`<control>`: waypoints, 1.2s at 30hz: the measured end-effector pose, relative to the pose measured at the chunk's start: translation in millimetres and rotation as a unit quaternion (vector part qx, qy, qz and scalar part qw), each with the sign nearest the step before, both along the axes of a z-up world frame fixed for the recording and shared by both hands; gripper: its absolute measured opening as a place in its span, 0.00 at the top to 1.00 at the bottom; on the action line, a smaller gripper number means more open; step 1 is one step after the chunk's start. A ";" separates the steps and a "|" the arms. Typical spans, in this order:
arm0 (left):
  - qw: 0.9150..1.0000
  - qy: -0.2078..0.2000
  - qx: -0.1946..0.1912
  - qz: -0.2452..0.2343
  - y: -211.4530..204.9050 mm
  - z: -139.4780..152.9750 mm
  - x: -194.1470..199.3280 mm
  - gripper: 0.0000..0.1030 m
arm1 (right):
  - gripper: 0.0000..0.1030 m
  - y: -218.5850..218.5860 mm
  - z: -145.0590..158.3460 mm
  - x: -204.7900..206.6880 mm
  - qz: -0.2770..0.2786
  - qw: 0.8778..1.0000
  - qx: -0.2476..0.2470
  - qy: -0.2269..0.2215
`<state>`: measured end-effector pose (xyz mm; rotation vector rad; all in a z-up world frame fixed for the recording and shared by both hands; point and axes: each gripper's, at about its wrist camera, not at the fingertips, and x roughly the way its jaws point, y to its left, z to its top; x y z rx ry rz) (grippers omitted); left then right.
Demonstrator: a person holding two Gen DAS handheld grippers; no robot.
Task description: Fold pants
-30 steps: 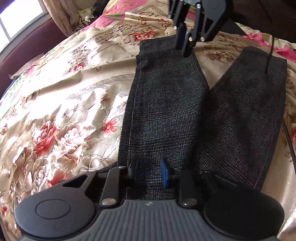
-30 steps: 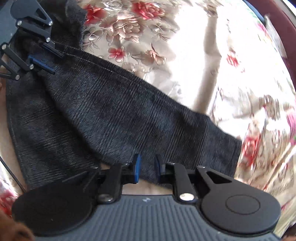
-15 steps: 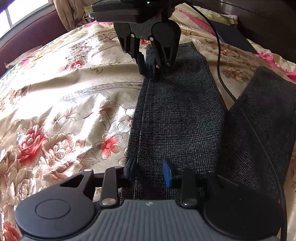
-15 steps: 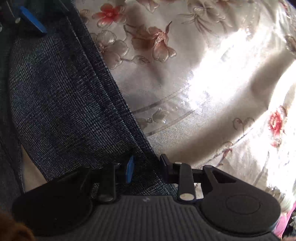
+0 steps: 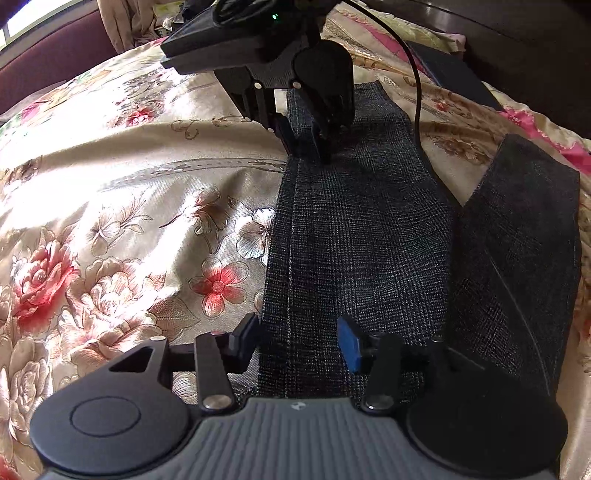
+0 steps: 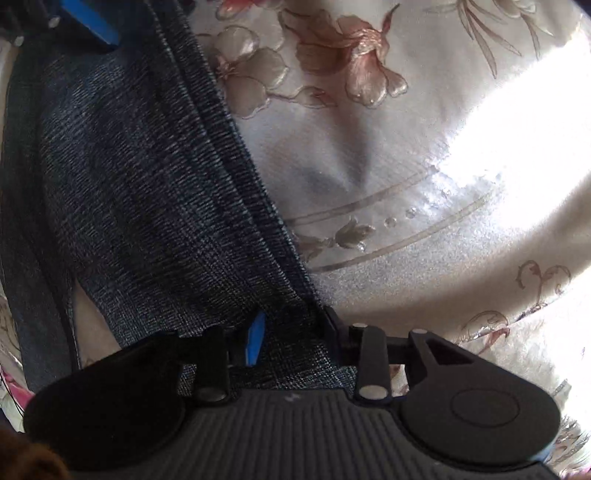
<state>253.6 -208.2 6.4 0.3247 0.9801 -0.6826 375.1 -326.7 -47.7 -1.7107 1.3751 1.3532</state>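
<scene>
Dark grey checked pants (image 5: 354, 236) lie flat on a floral bedspread (image 5: 122, 221), one leg running away from me and the other leg (image 5: 517, 251) angled off to the right. My left gripper (image 5: 297, 343) straddles the near left edge of the first leg. Its jaws are opening, and the fabric lies between them unpinched. Farther along the same edge, my right gripper (image 5: 306, 144) points down onto the cloth. In the right wrist view, the right gripper (image 6: 293, 338) has the leg's edge (image 6: 236, 192) between its parted fingers. The left gripper's blue pad (image 6: 88, 22) shows at the top left.
A black cable (image 5: 417, 96) trails from the right gripper across the far part of the pants. A dark flat object (image 5: 450, 70) lies at the back right of the bed. A dark red frame (image 5: 48, 62) and a window are behind the bed on the left.
The right gripper has come down from above the far hem onto the leg's left edge and rolled. The left gripper has shifted to the same edge and its jaws have widened.
</scene>
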 end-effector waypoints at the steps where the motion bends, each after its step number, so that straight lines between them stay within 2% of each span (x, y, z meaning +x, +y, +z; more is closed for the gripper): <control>1: 1.000 0.004 -0.003 0.007 0.1 -0.6 1.4 0.41 | 0.67 -0.3 -2.7 -3.5 -0.002 1.000 0.003 -0.012; 3: 1.000 0.009 -0.004 0.018 -0.6 -0.6 2.6 0.42 | 0.69 -4.4 1.5 -8.0 -0.024 0.999 0.017 -0.041; 4: 1.000 0.007 -0.003 0.018 -2.0 0.4 1.6 0.45 | 0.82 -8.2 6.2 -8.4 -0.043 0.997 0.023 -0.052; 5: 1.000 0.005 -0.002 0.014 -3.4 1.4 0.0 0.52 | 0.92 -12.8 12.1 -9.0 -0.064 0.995 0.028 -0.071; 6: 1.000 0.004 0.000 0.009 -6.4 3.0 -1.6 0.57 | 0.94 -18.8 21.1 -13.2 -0.080 0.992 0.041 -0.088; 10: 1.000 -0.018 0.021 -0.011 -18.5 9.7 -13.1 0.72 | 0.95 -44.6 61.4 -38.4 -0.151 0.976 0.082 -0.136; 14: 0.999 -0.032 0.012 -0.043 -28.0 32.4 -30.6 0.74 | 0.95 -79.3 115.8 -88.7 -0.220 0.954 0.123 -0.165; 17: 0.995 -0.039 -0.006 -0.092 -41.9 56.3 -61.8 0.75 | 0.95 -108.0 144.0 -136.3 -0.275 0.935 0.133 -0.181; 19: 0.991 -0.038 -0.013 -0.129 -54.5 66.1 -85.9 0.75 | 0.95 -127.4 151.9 -174.0 -0.308 0.922 0.135 -0.193; 21: 0.983 -0.043 -0.006 -0.176 -73.2 68.1 -116.1 0.74 | 0.93 -146.4 144.2 -212.0 -0.347 0.904 0.140 -0.205; 24: 0.972 -0.021 0.021 -0.235 -102.1 49.3 -152.1 0.74 | 0.91 -184.7 101.7 -255.9 -0.462 0.860 0.119 -0.180; 26: 0.965 0.004 0.039 -0.258 -117.1 32.8 -169.4 0.74 | 0.91 -194.9 68.3 -281.7 -0.508 0.837 0.083 -0.188; 27: 0.962 0.007 0.054 -0.267 -122.6 25.7 -178.1 0.74 | 0.89 -199.9 58.8 -291.5 -0.535 0.818 0.069 -0.200; 28: 0.960 0.006 0.063 -0.274 -125.4 21.8 -183.1 0.74 | 0.88 -205.7 56.8 -298.1 -0.564 0.795 0.075 -0.212; 31: 0.955 0.007 0.079 -0.285 -129.0 21.1 -192.1 0.74 | 0.86 -228.7 70.3 -301.8 -0.662 0.701 0.112 -0.241; 32: 0.955 0.012 0.080 -0.286 -128.8 22.7 -192.1 0.74 | 0.86 -234.2 76.5 -303.0 -0.682 0.670 0.118 -0.269; 33: 0.954 0.014 0.084 -0.287 -126.6 25.0 -193.6 0.74 | 0.84 -233.2 83.5 -304.5 -0.682 0.654 0.128 -0.301; 34: 0.953 0.012 0.089 -0.288 -126.0 26.8 -192.9 0.74 | 0.82 -227.8 91.0 -307.4 -0.672 0.650 0.146 -0.324; 36: 0.954 0.009 0.096 -0.285 -126.8 32.7 -192.3 0.74 | 0.81 -208.3 106.4 -319.0 -0.632 0.654 0.202 -0.362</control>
